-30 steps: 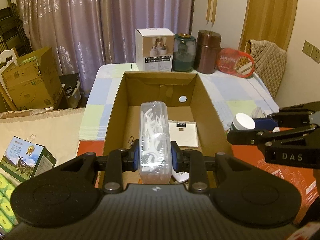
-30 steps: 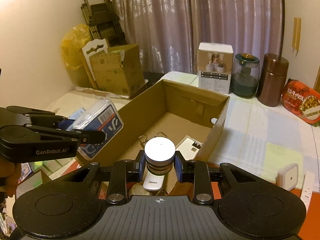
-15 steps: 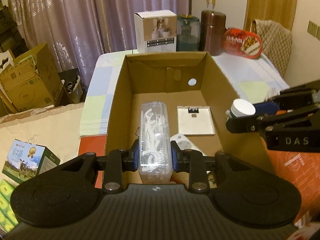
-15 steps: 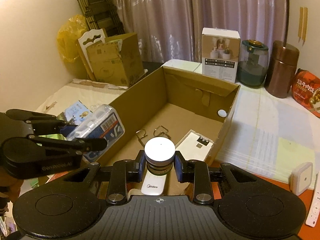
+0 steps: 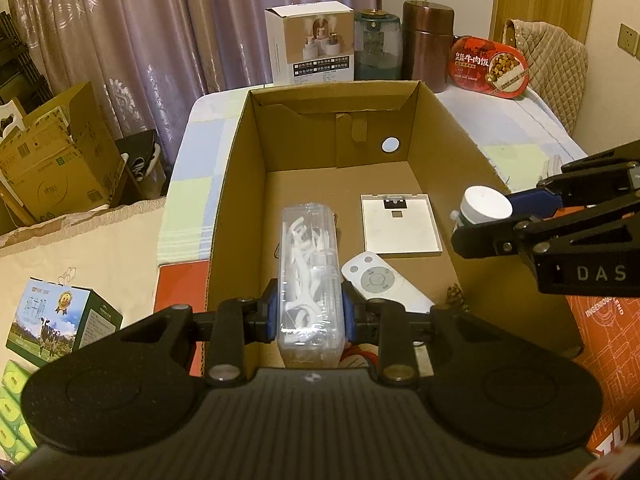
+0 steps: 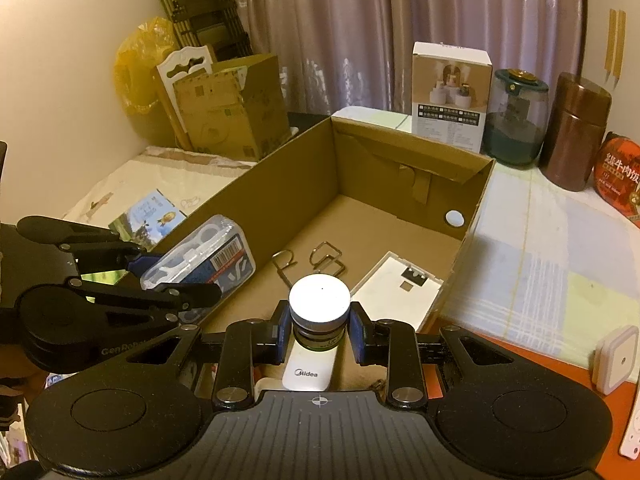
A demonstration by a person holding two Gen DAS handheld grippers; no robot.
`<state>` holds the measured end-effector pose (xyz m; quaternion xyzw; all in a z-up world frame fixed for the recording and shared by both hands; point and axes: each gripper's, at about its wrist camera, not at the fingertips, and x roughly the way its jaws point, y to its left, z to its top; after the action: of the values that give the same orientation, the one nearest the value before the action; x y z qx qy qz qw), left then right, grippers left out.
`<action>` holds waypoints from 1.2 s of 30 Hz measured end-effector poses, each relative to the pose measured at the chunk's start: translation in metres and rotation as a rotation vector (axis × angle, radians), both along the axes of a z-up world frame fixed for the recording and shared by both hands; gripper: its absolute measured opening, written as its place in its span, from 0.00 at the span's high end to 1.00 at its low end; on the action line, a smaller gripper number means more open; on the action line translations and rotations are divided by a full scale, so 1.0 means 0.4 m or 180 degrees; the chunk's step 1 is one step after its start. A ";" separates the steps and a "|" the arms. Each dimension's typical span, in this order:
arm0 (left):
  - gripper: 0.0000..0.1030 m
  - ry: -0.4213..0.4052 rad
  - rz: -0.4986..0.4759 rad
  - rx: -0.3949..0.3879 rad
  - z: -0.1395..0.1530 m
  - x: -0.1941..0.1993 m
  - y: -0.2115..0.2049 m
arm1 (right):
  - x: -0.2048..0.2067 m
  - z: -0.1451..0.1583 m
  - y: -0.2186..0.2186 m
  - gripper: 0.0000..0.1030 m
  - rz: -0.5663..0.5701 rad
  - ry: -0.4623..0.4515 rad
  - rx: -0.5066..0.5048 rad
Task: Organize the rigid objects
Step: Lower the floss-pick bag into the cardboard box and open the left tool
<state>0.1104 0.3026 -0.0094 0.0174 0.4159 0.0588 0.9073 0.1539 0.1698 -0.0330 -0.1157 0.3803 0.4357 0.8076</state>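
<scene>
Left wrist view: the left gripper (image 5: pixel 310 312) clamps a clear floss-pick case (image 5: pixel 310 272) lengthwise between its jaws, above the cardboard box (image 5: pixel 236 184).

Right wrist view: the right gripper (image 6: pixel 319 334) pinches a white-capped bottle (image 6: pixel 319 306) upright between its jaws, over a white remote (image 6: pixel 308 368) inside the box.

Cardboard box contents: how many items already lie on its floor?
4 visible in the cardboard box: two wire clips near the middle, a white flat panel by the right wall, and a white remote nearest the grippers. More may be hidden beneath the grippers.
</scene>
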 end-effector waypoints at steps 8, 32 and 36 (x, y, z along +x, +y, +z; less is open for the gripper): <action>0.75 0.0006 -0.0016 0.0024 -0.003 0.005 0.003 | 0.004 -0.004 0.001 0.74 -0.0021 -0.0002 -0.0011; 0.74 -0.0066 -0.0001 0.0165 0.021 0.015 0.003 | 0.017 0.002 -0.015 0.74 -0.0098 0.0018 0.0015; 0.74 -0.0121 0.0041 0.0127 0.032 0.010 0.003 | 0.018 0.006 -0.017 0.74 -0.0106 0.0012 0.0021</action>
<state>0.1144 0.3037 0.0034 0.0316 0.3974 0.0732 0.9142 0.1611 0.1632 -0.0305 -0.1059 0.3823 0.4237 0.8143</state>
